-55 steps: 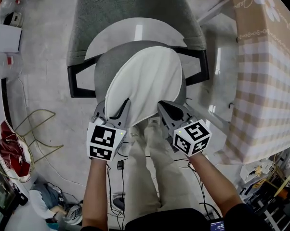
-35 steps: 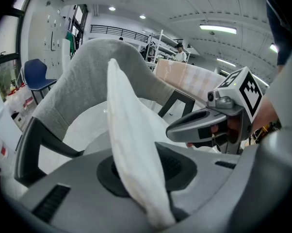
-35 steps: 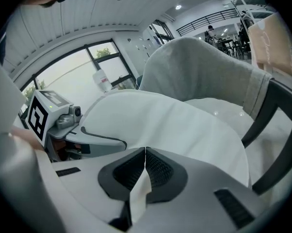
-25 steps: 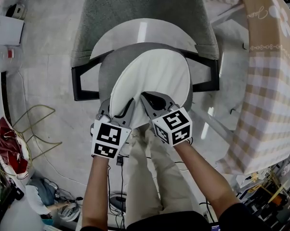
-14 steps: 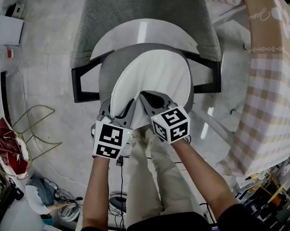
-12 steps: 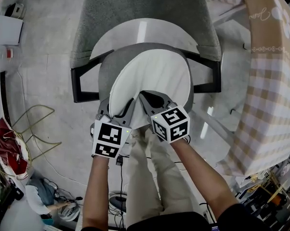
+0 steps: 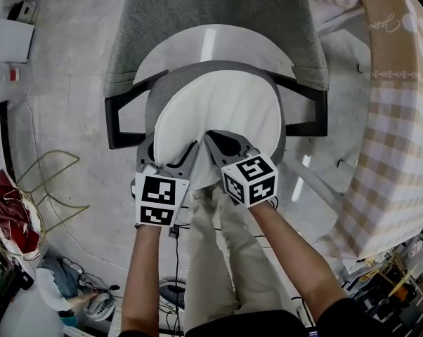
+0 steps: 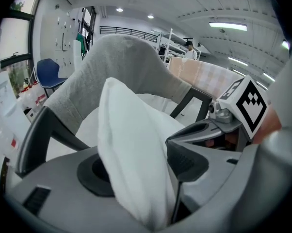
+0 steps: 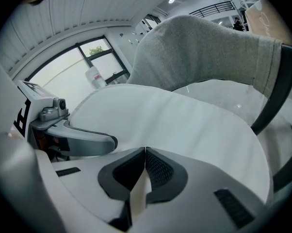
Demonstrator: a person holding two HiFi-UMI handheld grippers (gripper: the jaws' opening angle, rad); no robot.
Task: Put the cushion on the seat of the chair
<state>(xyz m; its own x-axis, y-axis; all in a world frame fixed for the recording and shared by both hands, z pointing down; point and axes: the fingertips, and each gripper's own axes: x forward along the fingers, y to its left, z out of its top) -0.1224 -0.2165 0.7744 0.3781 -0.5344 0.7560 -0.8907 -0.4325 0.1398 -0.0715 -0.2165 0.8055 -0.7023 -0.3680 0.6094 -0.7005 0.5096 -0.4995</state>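
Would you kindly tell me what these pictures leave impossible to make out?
Near edge of the cushion: head view, covered by the left claw and the right claw.
Chair seat: head view, cushion covers all but a grey rim.
Chair base: head view, hidden beneath the seat.
Seat front: left gripper view, blocked by the cushion fold standing between the left claw's jaws, which have just been opening.

Chair backrest [image 7: 211, 9] cut off at top
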